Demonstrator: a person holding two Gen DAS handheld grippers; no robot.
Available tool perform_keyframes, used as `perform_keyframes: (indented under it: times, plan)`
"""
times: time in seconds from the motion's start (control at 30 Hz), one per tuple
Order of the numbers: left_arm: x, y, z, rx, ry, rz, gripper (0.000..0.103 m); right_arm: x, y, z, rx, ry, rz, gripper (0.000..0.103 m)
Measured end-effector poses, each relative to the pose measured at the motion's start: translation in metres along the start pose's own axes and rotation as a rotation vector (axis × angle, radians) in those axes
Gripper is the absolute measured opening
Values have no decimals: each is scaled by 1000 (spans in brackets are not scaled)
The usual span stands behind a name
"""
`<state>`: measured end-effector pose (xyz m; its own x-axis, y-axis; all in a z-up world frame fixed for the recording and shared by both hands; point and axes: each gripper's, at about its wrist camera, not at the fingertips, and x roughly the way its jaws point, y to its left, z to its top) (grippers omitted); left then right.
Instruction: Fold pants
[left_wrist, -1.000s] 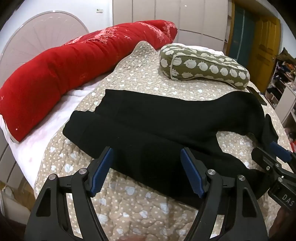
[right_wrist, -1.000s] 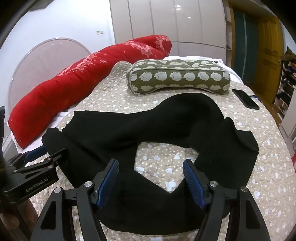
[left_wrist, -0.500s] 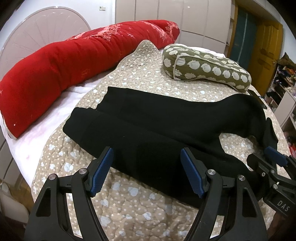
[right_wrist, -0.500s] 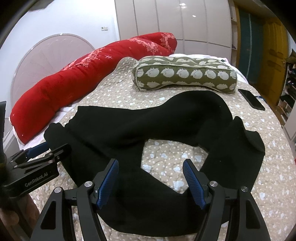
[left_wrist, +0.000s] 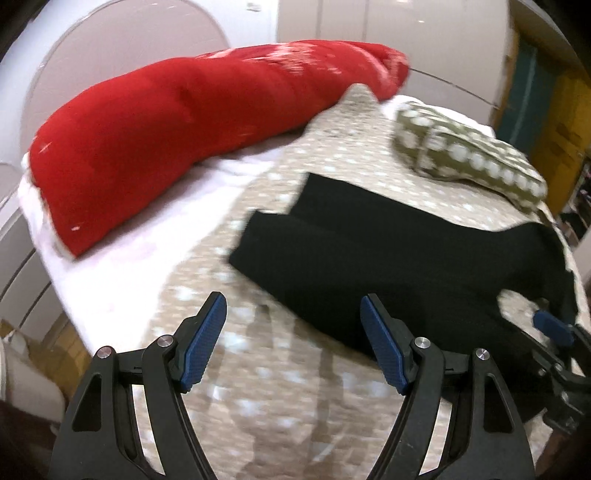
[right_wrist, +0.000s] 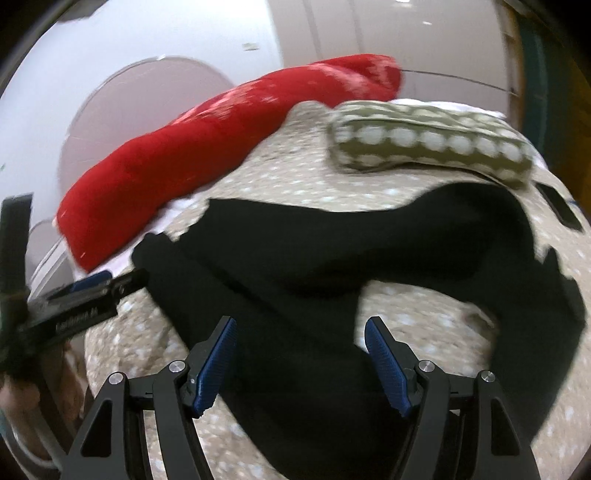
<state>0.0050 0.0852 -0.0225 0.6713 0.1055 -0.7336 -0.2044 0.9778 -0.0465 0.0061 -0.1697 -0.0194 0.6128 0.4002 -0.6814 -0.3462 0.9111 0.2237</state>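
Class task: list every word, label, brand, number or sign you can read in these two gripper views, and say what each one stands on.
Nothing can be read for certain.
Left gripper, side plate, in the right wrist view: pale lettering, too blurred to read.
Right gripper, in the left wrist view: no lettering shows.
Black pants, red bolster, green pillow, quilt: patterns only, no text.

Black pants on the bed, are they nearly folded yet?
Barely started. The black knit pants lie bent in an untidy loop on the beige dotted quilt, with no neat fold visible. Nothing is in hand: the left gripper and right gripper are both open. All the folding remains.
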Motion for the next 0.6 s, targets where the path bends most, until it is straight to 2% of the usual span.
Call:
perform_keyframes:
  times: [0.1,0.3,0.37,0.43,0.5,0.57,0.6]
  plan:
    - [9,21,6,-35,11,31,75,15,25,5,-124,-8,25,67]
    - [16,47,15,-81,6,62,75,58,69,19,-304,12,143,62]
    - [17,51,15,-77,8,72,76,80,80,27,-369,26,156,62]
    - [16,55,15,-73,7,88,76,98,81,34,-377,72,205,61]
    - [11,62,17,-84,-2,90,75,116,82,38,-361,129,262,30]
    - [4,68,21,-99,-19,92,75,126,87,37,-358,177,271,17]
    - [0,71,24,-109,-29,94,75,121,90,36,-361,168,284,15]
